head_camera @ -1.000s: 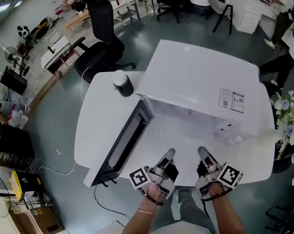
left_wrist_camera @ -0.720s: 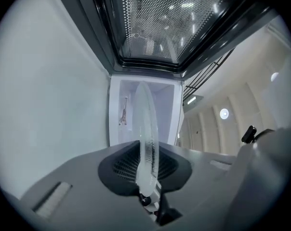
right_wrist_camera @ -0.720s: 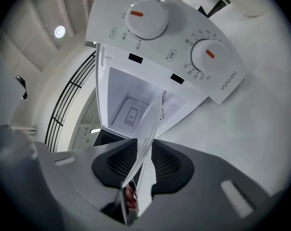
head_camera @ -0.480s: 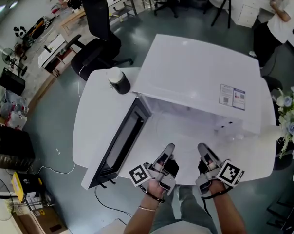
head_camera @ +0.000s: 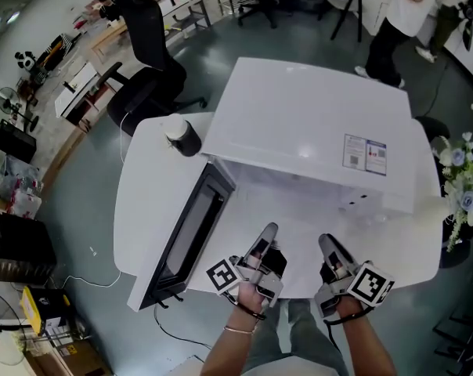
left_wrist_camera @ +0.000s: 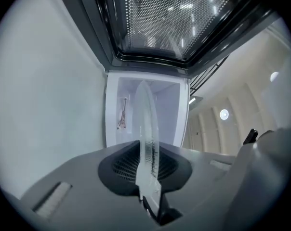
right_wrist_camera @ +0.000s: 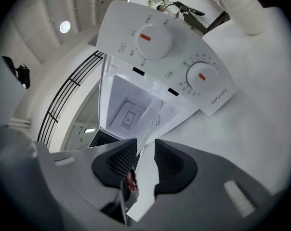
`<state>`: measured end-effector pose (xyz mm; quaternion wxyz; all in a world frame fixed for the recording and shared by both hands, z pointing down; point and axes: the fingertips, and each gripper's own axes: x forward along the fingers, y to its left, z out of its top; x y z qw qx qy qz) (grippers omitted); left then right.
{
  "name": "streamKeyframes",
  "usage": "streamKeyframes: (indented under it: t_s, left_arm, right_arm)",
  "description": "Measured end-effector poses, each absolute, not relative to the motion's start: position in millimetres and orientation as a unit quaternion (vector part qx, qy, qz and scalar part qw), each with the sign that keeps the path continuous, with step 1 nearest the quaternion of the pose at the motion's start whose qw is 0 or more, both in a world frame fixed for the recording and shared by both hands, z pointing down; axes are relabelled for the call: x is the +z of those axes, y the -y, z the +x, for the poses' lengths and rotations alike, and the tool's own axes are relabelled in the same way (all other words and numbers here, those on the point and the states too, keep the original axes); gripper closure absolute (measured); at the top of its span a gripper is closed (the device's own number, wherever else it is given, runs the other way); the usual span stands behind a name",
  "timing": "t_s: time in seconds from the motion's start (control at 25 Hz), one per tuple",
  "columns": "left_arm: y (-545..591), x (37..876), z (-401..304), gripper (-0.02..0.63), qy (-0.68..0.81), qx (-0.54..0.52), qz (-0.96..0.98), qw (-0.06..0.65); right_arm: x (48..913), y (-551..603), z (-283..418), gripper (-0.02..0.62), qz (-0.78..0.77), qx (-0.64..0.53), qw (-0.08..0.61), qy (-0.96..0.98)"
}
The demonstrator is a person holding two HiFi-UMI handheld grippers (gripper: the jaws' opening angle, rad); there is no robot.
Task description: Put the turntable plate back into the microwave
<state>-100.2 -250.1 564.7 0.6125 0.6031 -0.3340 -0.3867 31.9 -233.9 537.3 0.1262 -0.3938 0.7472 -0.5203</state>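
Observation:
The clear glass turntable plate (left_wrist_camera: 146, 129) is held level between both grippers, in front of the open white microwave (head_camera: 307, 124). My left gripper (head_camera: 269, 230) is shut on the plate's near rim, and the glass fills the gap between its pads (left_wrist_camera: 148, 158). My right gripper (head_camera: 327, 243) grips the rim a little to the right. The plate's edge (right_wrist_camera: 148, 124) runs between its pads (right_wrist_camera: 144, 153). Both point into the cavity (left_wrist_camera: 145, 105). In the head view the plate is almost invisible.
The microwave door (head_camera: 185, 237) hangs open to the left, close beside my left gripper. The control panel with two dials (right_wrist_camera: 169, 47) is right of the cavity. A dark cylinder with a white lid (head_camera: 180, 135) stands on the white table (head_camera: 142, 202). Flowers (head_camera: 463, 178) are at the right.
My left gripper has edged forward toward the microwave opening with the plate. The right gripper has hardly moved. People at the back of the room have walked across.

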Motion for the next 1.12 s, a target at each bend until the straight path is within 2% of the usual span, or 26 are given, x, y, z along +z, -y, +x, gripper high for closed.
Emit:
streamKeyframes:
  t_s: [0.28,0.84,1.12]
  left_arm:
    - [271,564,-95,0.569,0.336,-0.392,0.602,0.609]
    - [311,571,-86,0.566,0.349,-0.387,0.605,0.602]
    - [328,572,-84,0.566,0.356,-0.388,0.602,0.6]
  right_arm:
    - [547,225,52,0.498,-0.429,-0.512,0.111,-0.736]
    - [574,205,96,0.503,-0.542,-0.457,0.014,-0.705]
    - [575,203,106,0.545,-0.576,-0.436,0.001,-0.691]
